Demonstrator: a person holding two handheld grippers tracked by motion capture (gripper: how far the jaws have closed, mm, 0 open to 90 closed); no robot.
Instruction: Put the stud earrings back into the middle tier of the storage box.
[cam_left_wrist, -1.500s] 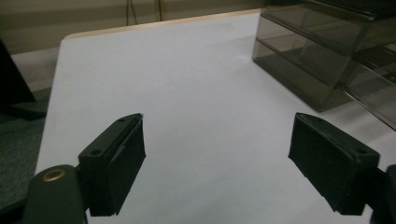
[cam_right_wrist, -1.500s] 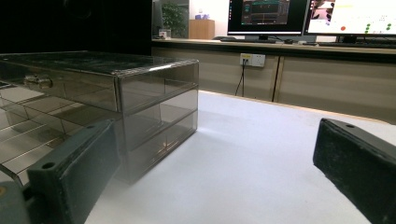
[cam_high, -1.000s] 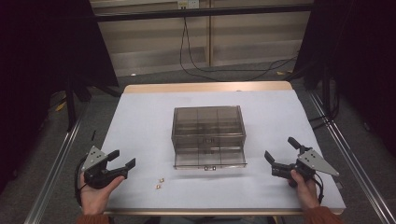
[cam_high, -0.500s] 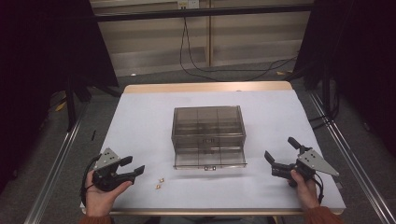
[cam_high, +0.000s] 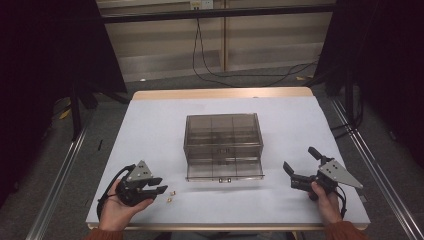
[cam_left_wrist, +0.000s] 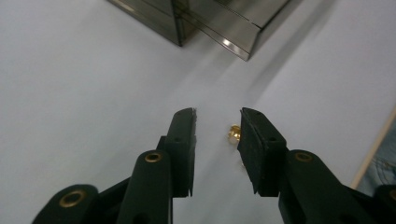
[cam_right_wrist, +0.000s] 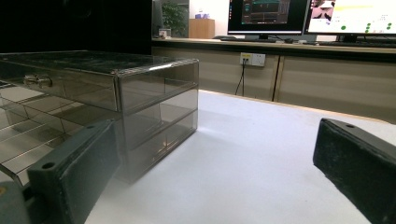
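Your left gripper (cam_left_wrist: 217, 123) has just been closing, jaws narrow beside a brass stud (cam_left_wrist: 234, 133), gripping nothing; your right gripper (cam_high: 302, 167) gapes wide

I see a white-topped table with a pale wooden edge (cam_high: 220, 93), dark curtains either side, black cables (cam_high: 235, 75) looping along the grey floor, and lit computer monitors (cam_right_wrist: 266, 16) behind

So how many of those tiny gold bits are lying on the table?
2: one gold bit just ahead of the left claw, the other gold bit beside it, nearer the table's front edge. More may be hidden.
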